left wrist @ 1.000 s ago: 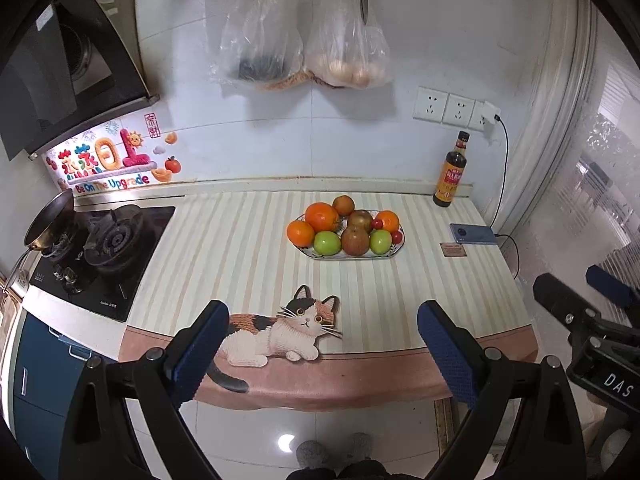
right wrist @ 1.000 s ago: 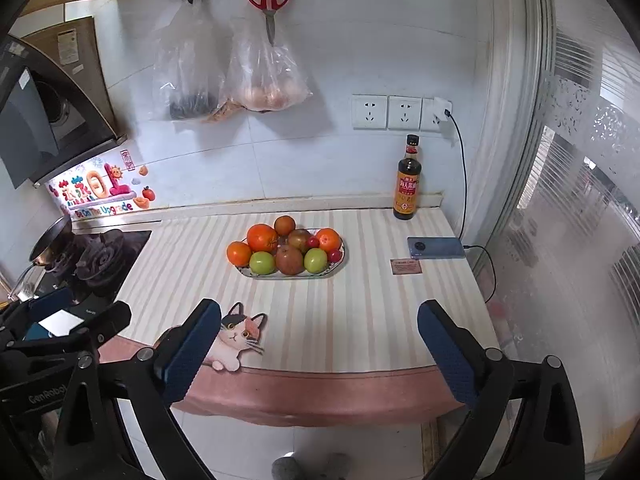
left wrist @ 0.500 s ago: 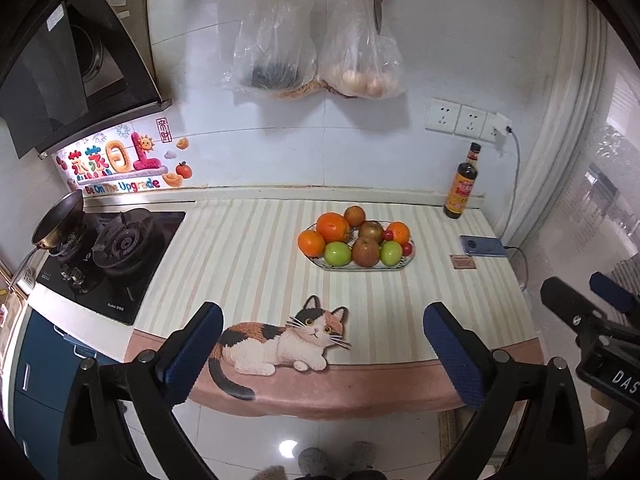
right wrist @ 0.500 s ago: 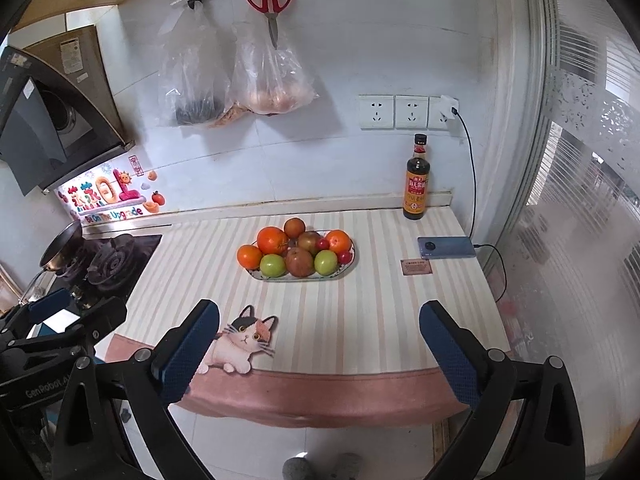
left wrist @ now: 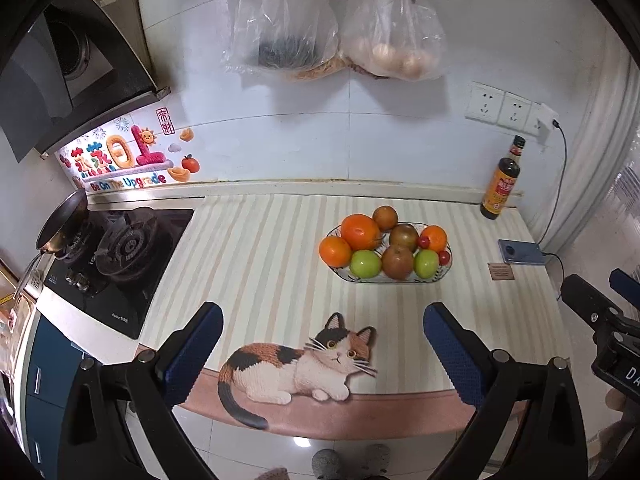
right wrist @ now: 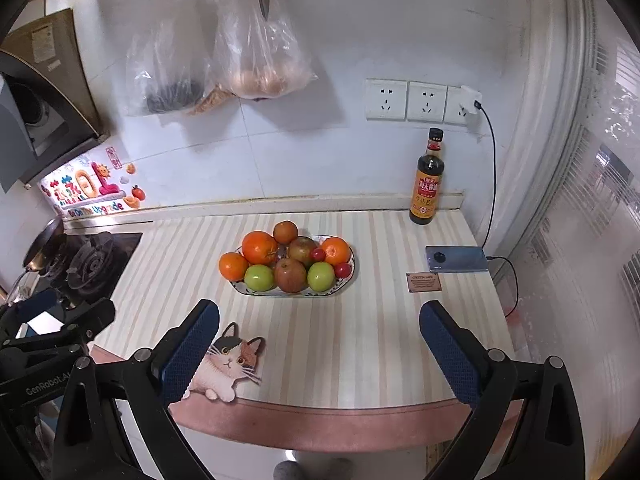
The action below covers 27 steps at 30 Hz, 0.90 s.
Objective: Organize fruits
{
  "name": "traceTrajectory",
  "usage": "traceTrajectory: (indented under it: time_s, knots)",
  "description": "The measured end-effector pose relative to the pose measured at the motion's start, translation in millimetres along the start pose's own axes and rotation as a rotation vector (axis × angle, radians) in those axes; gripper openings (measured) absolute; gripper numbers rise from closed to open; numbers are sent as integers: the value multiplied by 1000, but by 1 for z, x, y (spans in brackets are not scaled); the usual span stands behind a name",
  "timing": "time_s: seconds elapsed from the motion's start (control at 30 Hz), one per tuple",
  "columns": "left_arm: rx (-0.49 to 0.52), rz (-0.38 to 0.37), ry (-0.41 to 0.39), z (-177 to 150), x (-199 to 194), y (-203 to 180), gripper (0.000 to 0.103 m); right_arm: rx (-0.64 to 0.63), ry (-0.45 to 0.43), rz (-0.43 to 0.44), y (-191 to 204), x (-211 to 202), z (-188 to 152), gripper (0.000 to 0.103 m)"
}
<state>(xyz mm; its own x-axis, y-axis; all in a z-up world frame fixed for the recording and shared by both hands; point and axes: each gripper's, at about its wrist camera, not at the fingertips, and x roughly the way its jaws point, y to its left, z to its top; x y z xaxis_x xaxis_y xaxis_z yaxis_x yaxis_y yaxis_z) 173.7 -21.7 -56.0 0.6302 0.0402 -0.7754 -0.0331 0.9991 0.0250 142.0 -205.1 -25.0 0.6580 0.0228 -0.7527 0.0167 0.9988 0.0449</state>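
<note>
An oval plate (left wrist: 447, 270) (right wrist: 349, 276) sits mid-counter, piled with oranges (left wrist: 360, 231) (right wrist: 259, 247), green apples (left wrist: 365, 264) (right wrist: 259, 277), brown-red apples (left wrist: 397, 262) (right wrist: 291, 275) and small red cherry tomatoes (left wrist: 444, 257) (right wrist: 342, 269). My left gripper (left wrist: 322, 344) is open and empty, hovering over the counter's front edge, well short of the plate. My right gripper (right wrist: 319, 340) is open and empty, also in front of the plate. Each gripper shows at the edge of the other's view.
A striped mat with a cat print (left wrist: 304, 364) covers the counter. A gas stove (left wrist: 116, 252) with a pan (left wrist: 60, 220) is at left. A sauce bottle (right wrist: 427, 184), charging phone (right wrist: 456, 259) and small card (right wrist: 424, 282) are at right. Bags (right wrist: 256, 64) and scissors hang on the wall.
Both grippers have moved forward toward the counter; the plate of fruit looks larger and closer. Both stay open and empty.
</note>
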Motion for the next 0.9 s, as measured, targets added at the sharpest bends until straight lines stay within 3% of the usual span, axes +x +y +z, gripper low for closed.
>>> traceTrajectory:
  time_s: [0.43,0.9]
  knots:
    - [-4,10,50,15,36,-3,103,8,75,-26,0,47,8,102]
    - [-1,-4,74,17,46,-8,103,7,98,-25,-2,57,10,102]
